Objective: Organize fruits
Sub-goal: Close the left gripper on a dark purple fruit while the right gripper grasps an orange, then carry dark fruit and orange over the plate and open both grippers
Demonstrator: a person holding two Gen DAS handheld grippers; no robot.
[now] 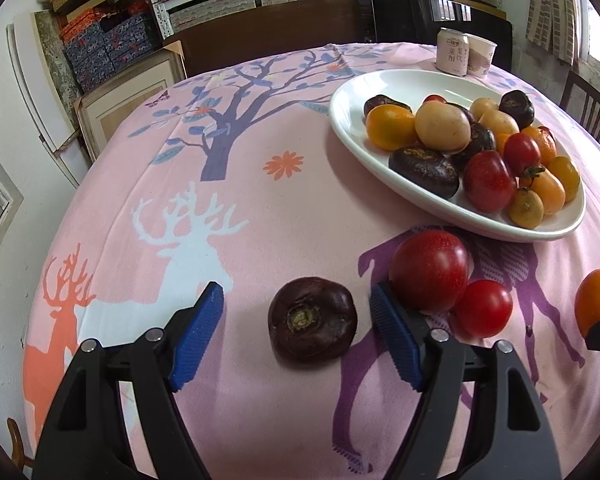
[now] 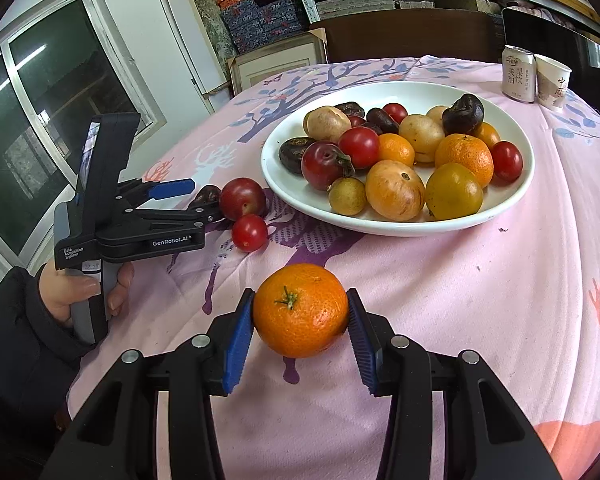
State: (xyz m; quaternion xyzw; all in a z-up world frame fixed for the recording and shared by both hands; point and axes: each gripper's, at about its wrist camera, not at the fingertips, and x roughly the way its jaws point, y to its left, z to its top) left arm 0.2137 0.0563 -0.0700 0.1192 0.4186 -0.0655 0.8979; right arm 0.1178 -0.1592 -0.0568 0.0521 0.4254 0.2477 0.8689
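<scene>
A white plate (image 1: 344,108) (image 2: 512,196) on the pink tablecloth holds several mixed fruits. My left gripper (image 1: 296,312) is open, its blue pads on either side of a dark purple water chestnut (image 1: 312,322) on the cloth, not touching it. A red plum (image 1: 430,270) and a cherry tomato (image 1: 484,308) lie just right of it. My right gripper (image 2: 300,320) is shut on a mandarin (image 2: 300,310), pads pressed on both its sides. The mandarin also shows at the right edge of the left wrist view (image 1: 598,302). The left gripper shows in the right wrist view (image 2: 196,200).
A drink can (image 2: 518,74) and a paper cup (image 2: 552,82) stand at the table's far right. A dark chair back (image 2: 408,36) and stacked boxes on shelves (image 2: 260,20) lie beyond the table. A window (image 2: 32,120) is at the left.
</scene>
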